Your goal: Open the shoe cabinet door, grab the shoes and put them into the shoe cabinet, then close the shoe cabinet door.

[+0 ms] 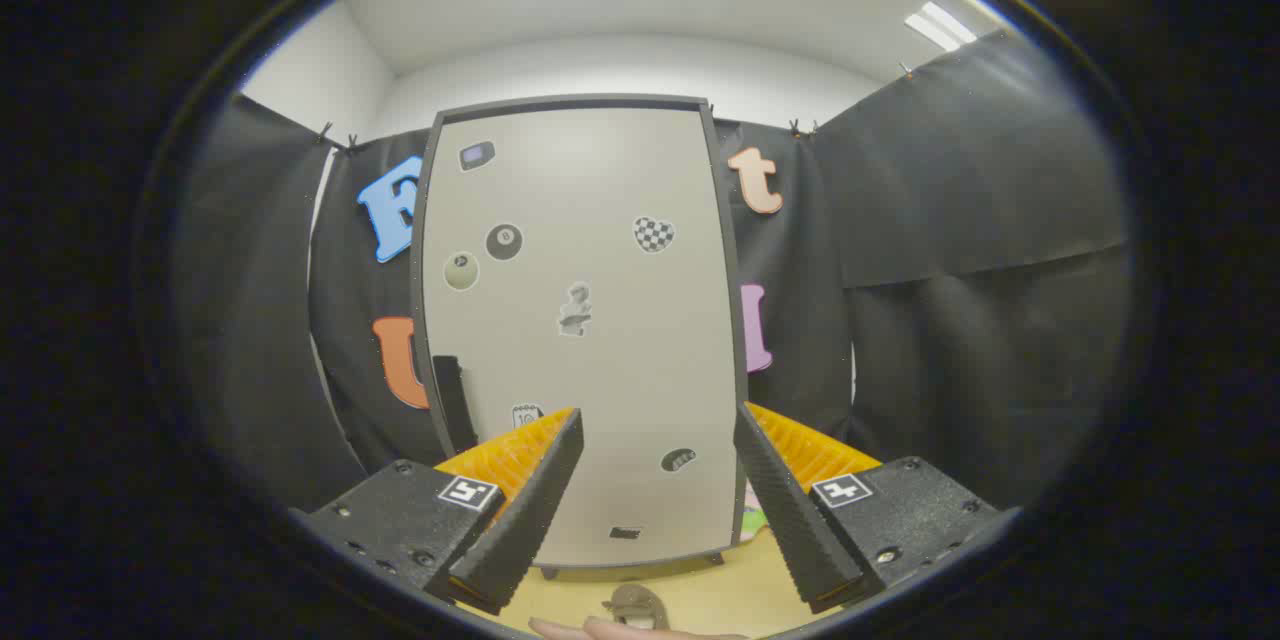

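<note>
A tall shoe cabinet [580,320] stands straight ahead, its pale door shut and dotted with several stickers. A dark handle [452,400] runs down the door's left edge, just beyond my left finger. My gripper [655,440] is open, its fingers spread wide with nothing between them, held back from the door. Below and between the fingers, a small part of a shoe [636,606] rests on the wooden floor in front of the cabinet.
A person's hand [600,630] shows at the very bottom, beside the shoe. Black cloth walls close in behind and to both sides of the cabinet. Wooden floor [720,585] spreads out before the cabinet's short feet.
</note>
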{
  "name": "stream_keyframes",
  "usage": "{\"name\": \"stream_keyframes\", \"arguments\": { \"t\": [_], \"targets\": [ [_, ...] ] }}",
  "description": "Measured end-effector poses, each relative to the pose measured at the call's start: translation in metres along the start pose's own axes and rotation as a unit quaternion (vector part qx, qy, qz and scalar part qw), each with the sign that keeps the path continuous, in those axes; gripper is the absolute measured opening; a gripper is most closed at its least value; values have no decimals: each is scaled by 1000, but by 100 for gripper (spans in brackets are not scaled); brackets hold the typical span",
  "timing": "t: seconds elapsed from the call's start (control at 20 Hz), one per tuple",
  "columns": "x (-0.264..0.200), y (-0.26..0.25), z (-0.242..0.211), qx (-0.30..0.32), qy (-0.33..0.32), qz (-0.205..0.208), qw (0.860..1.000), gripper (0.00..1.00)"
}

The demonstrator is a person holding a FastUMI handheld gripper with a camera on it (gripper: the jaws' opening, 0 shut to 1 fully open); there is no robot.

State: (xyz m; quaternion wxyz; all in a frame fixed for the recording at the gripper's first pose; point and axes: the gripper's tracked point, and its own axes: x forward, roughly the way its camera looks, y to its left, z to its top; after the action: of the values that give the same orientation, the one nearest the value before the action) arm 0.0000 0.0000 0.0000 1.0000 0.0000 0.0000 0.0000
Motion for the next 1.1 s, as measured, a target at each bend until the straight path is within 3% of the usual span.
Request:
{"name": "stream_keyframes", "arguments": {
  "t": [0.5, 0.85, 1.1],
  "targets": [
    [-13, 7, 29, -13, -53, 18, 998, 99],
    [-11, 34, 9, -10, -14, 56, 998, 99],
    [14, 69, -22, -5, 33, 82, 996, 99]
  ]
}}
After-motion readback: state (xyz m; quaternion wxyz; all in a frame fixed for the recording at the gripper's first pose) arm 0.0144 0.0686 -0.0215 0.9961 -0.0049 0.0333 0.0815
